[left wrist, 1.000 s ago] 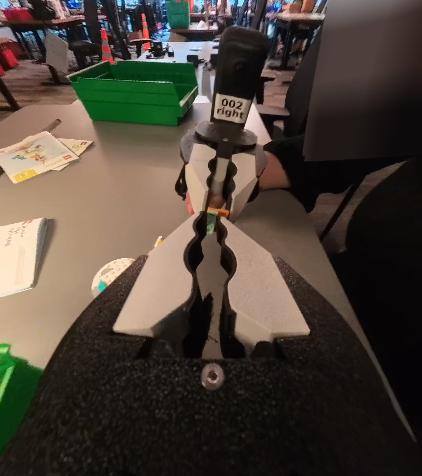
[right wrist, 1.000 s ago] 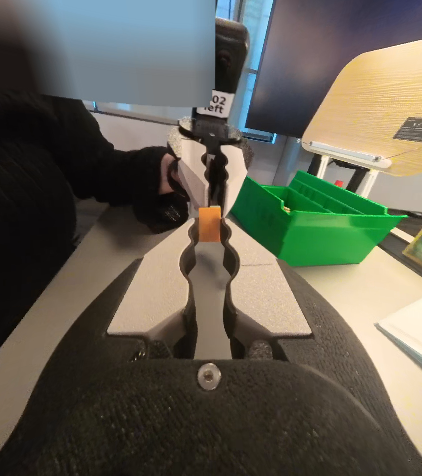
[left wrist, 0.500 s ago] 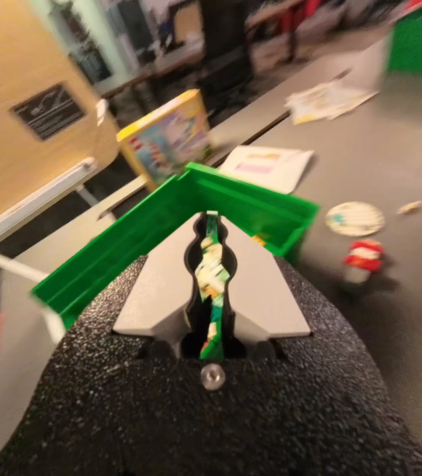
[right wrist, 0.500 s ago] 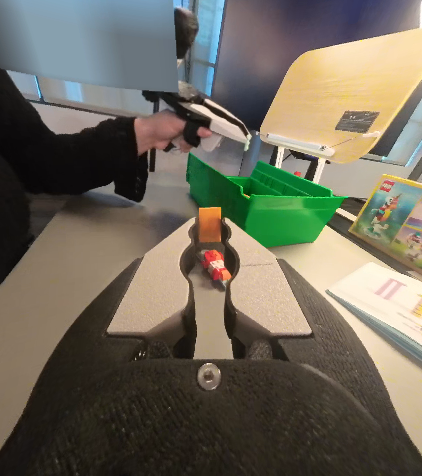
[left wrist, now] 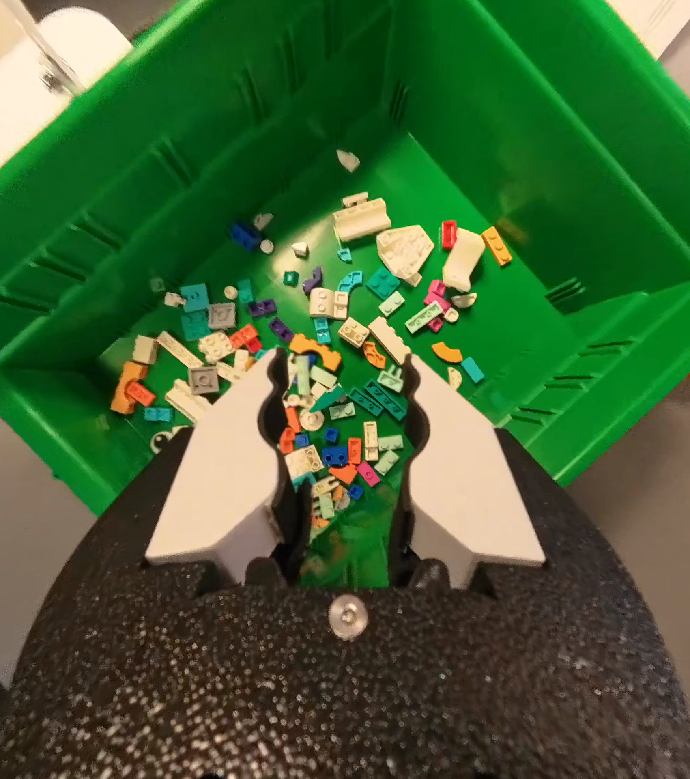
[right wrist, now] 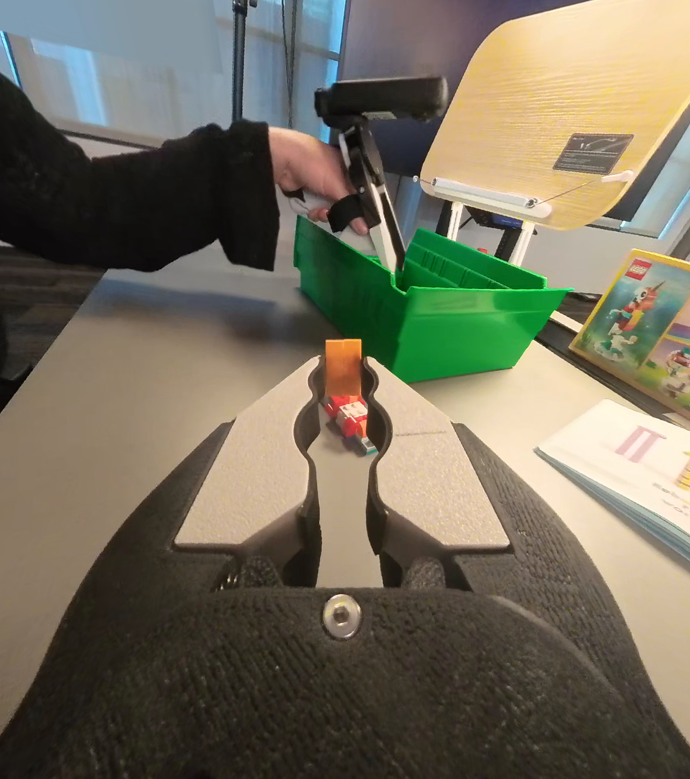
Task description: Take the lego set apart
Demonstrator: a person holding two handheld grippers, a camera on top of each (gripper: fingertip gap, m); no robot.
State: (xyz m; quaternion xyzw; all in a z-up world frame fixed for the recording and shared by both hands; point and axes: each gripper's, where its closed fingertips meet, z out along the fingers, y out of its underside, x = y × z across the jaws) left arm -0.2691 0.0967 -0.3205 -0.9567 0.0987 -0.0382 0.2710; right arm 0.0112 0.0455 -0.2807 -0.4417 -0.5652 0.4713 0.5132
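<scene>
An orange lego piece (right wrist: 343,365) is gripped at the very tips of the right gripper (right wrist: 343,371), standing upright between the narrowed fingers and held above the grey table (right wrist: 166,379). Beneath it, seen through the gap between the fingers, a small red and white lego assembly (right wrist: 347,421) is lying on the tabletop, with a teal bit at its near end. Over at the green bin (right wrist: 440,333), the left gripper (left wrist: 341,362) is held tilted downward with its tips dipped inside, and its fingers are spread wide with nothing between them. The bin's floor is covered with a scatter of loose lego pieces (left wrist: 313,337) in white, teal, orange, red, blue, purple and pink; larger white parts are gathered toward the far right corner. Whether a piece has just been let go cannot be told. The left gripper's handle is grasped by a person's hand (right wrist: 313,177) in a black sleeve (right wrist: 124,198). To the right of the bin, a lego box (right wrist: 663,337) is propped upright, and an instruction booklet (right wrist: 638,476) is laid flat in front of it. Behind the bin, a pale wooden board (right wrist: 566,105) on a white stand is seen.
</scene>
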